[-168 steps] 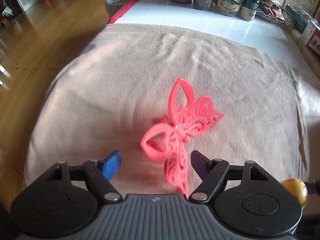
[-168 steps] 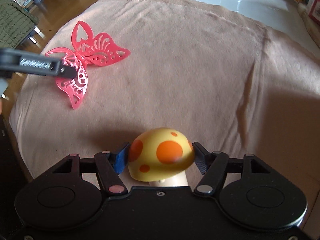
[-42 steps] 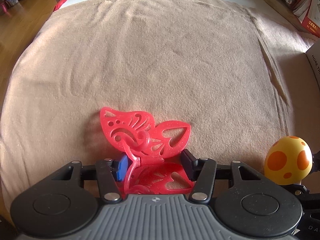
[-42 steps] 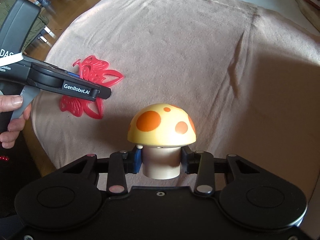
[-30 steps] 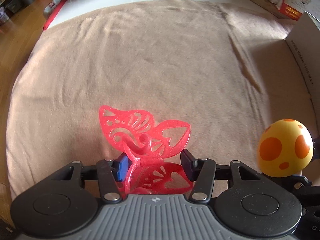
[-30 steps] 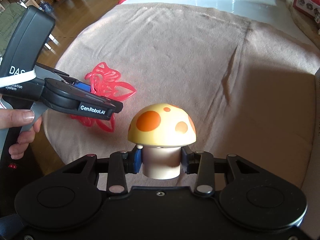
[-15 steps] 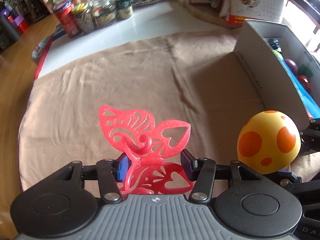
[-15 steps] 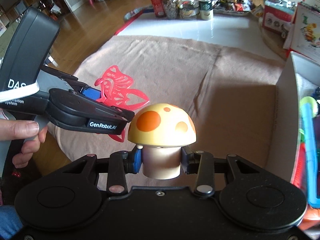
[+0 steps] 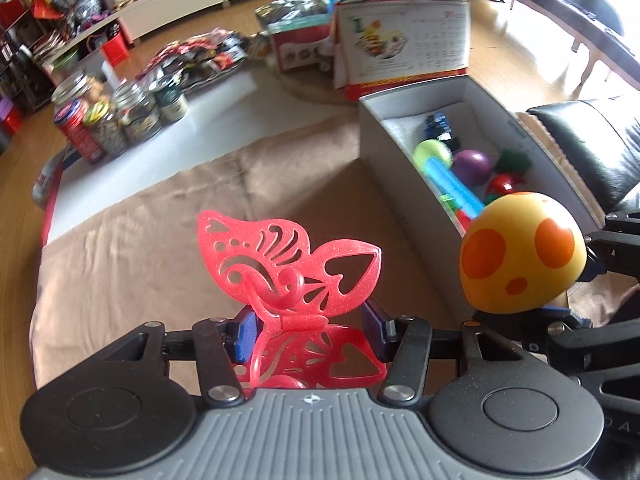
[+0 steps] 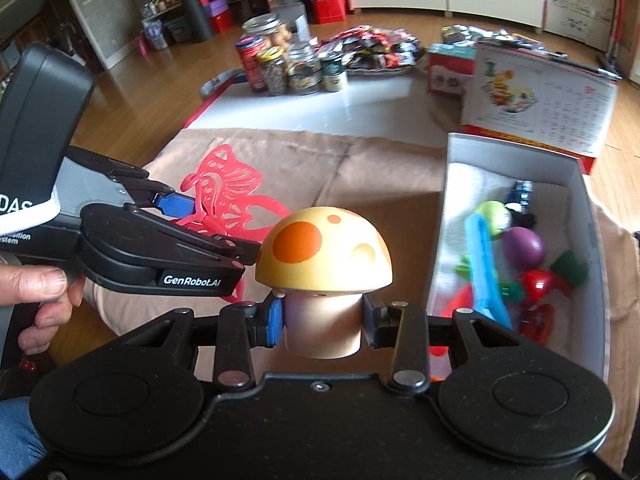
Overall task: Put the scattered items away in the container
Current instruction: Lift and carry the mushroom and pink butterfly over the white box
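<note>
My left gripper [image 9: 310,330] is shut on a red cut-out butterfly [image 9: 288,268], held well above the tan cloth [image 9: 140,248]; its upper wings stand up past the fingertips. Beside it on the right, my right gripper [image 10: 322,326] is shut on the pale stem of a yellow toy mushroom [image 10: 324,248] with orange spots, which also shows in the left wrist view [image 9: 520,256]. The white open box [image 10: 444,200] lies ahead and to the right, holding several toys: a purple ball [image 10: 522,248], a blue stick [image 10: 486,264], and red and green pieces. The butterfly [image 10: 232,196] and left gripper [image 10: 176,220] appear at left in the right wrist view.
Jars and cans [image 10: 288,66] stand on a white surface [image 10: 320,112] beyond the cloth. A desk calendar [image 10: 540,100] and a red-and-white carton [image 9: 304,46] stand behind the box. A black seat [image 9: 588,140] lies right of the box. A person's hand [image 10: 36,296] grips the left tool's handle.
Both grippers have risen and swung right with their loads. The box, hidden a second ago, now shows its whole inside, and the jars and calendar have come into view.
</note>
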A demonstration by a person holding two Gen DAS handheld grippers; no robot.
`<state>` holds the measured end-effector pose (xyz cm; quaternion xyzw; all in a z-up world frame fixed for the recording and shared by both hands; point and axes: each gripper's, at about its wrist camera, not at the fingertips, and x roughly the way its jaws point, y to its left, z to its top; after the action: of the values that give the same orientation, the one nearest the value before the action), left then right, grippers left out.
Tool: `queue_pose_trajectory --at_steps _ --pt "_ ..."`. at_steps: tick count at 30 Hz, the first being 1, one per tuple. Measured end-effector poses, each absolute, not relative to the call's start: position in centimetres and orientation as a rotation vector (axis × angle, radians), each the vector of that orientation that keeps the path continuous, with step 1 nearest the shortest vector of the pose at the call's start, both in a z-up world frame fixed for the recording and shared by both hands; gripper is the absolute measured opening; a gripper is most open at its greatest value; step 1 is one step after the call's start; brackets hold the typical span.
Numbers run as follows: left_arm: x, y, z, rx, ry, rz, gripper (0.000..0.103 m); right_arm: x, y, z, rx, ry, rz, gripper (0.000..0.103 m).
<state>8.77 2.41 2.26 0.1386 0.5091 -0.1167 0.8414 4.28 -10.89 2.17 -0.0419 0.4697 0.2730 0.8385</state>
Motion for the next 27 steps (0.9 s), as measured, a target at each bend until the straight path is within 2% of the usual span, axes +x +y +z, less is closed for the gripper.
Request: queue_pose_trajectory --at_steps 14,27 --pt "8.5 -7.6 3.7 0.335 1.037 -0.384 0.054 5.8 -19.9 3.8 0.008 0.967 0.435 0.041" --pt "10.6 -11.9 4.0 0.368 1.031 -0.414 0.054 8.4 -24.6 3.5 0.043 0.986 0.361 0.041"
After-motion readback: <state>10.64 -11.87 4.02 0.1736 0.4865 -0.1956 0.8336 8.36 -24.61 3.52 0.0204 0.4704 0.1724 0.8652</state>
